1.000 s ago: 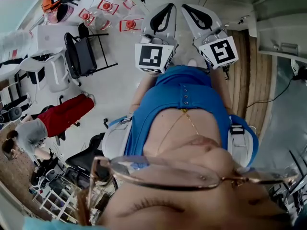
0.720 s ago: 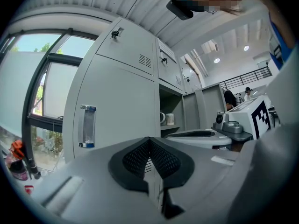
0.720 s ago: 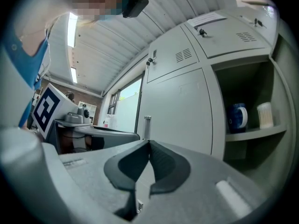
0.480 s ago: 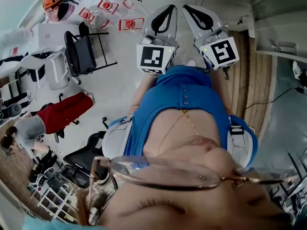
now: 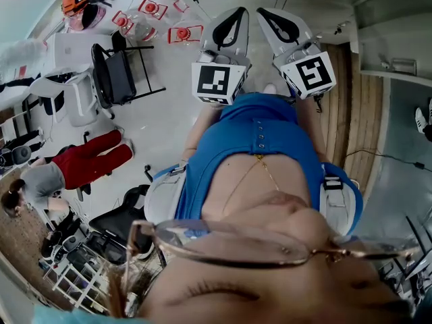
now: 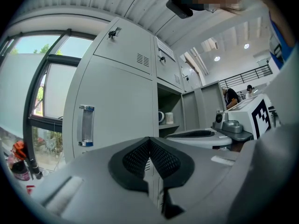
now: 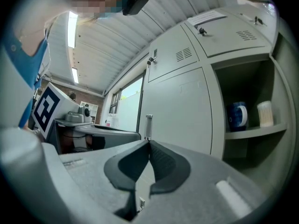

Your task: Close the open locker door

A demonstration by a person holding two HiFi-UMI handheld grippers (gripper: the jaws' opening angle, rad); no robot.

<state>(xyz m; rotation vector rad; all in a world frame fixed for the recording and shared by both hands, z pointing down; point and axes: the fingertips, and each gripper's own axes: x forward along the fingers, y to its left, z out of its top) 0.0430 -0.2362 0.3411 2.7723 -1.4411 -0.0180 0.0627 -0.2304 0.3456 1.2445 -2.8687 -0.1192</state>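
Your left gripper (image 6: 149,146) has its jaws clenched, the black ribbed pads pressed together with nothing between them. Your right gripper (image 7: 148,146) is the same: pads meeting, empty.

Both point at the grey metal locker bank (image 6: 126,78). In the left gripper view the open locker compartment (image 6: 169,125) sits at 2 o'clock from the jaw tips, well apart from them. A grey panel (image 6: 205,108) stands just beside it at 3 o'clock; whether that is the door leaf I cannot tell. In the right gripper view the same opening lies at 3 o'clock, with a blue mug (image 7: 238,115) and a white cup (image 7: 265,113) side by side on its shelf. Neither gripper touches the locker.

In the head view your two grippers are at 12 o'clock, side by side above your blue top (image 5: 260,147). They sit almost exactly where they were half a second ago; over the full second the left one has only edged slightly towards 1 o'clock. What has changed lies around you. The seated person's red trousers (image 5: 91,160) at 9 o'clock have shifted, and a shoe (image 5: 424,121) at the 3 o'clock edge has slid lower.
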